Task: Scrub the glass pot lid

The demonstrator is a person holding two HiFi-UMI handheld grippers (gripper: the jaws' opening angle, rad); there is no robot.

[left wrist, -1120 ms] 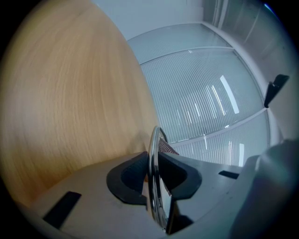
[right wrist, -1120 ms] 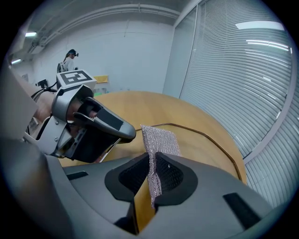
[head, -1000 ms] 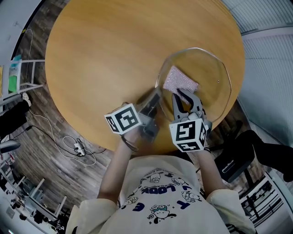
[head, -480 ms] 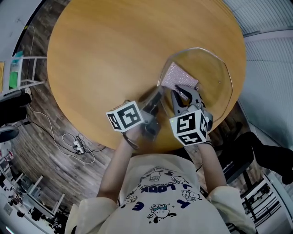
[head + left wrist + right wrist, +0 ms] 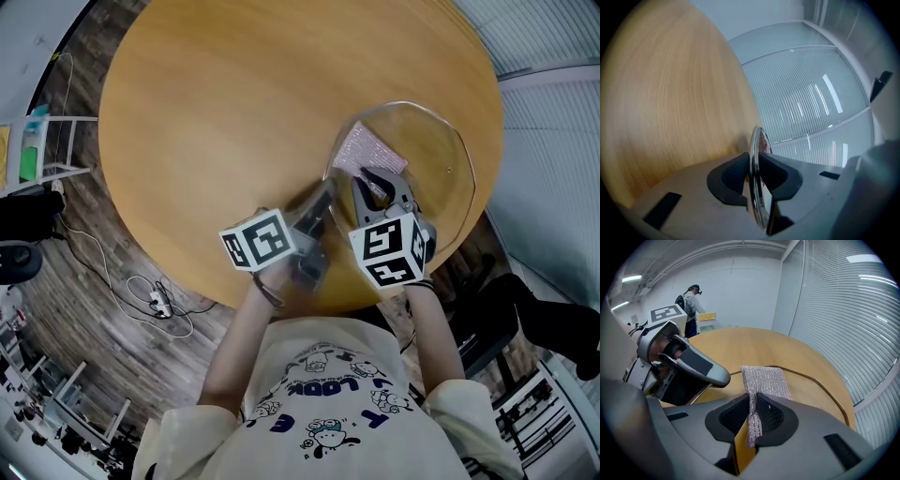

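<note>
The glass pot lid (image 5: 422,155) hangs over the round wooden table's right side, its metal rim (image 5: 753,154) pinched edge-on by my left gripper (image 5: 325,199), which is shut on it. A silvery mesh scrubbing cloth (image 5: 367,156) lies flat against the lid's glass. My right gripper (image 5: 375,185) is shut on the near end of that cloth (image 5: 764,380), just right of the left gripper (image 5: 689,364). The lid's thin rim (image 5: 820,383) curves around the cloth in the right gripper view.
The round wooden table (image 5: 225,112) fills the middle of the head view. Cables (image 5: 155,300) lie on the floor at the left, a white rack (image 5: 42,150) stands beside them. A window blind (image 5: 811,108) is behind the lid. A person (image 5: 691,301) stands far off.
The cloth and my right gripper have shifted slightly across the lid; the left gripper keeps its hold on the rim in the same place.
</note>
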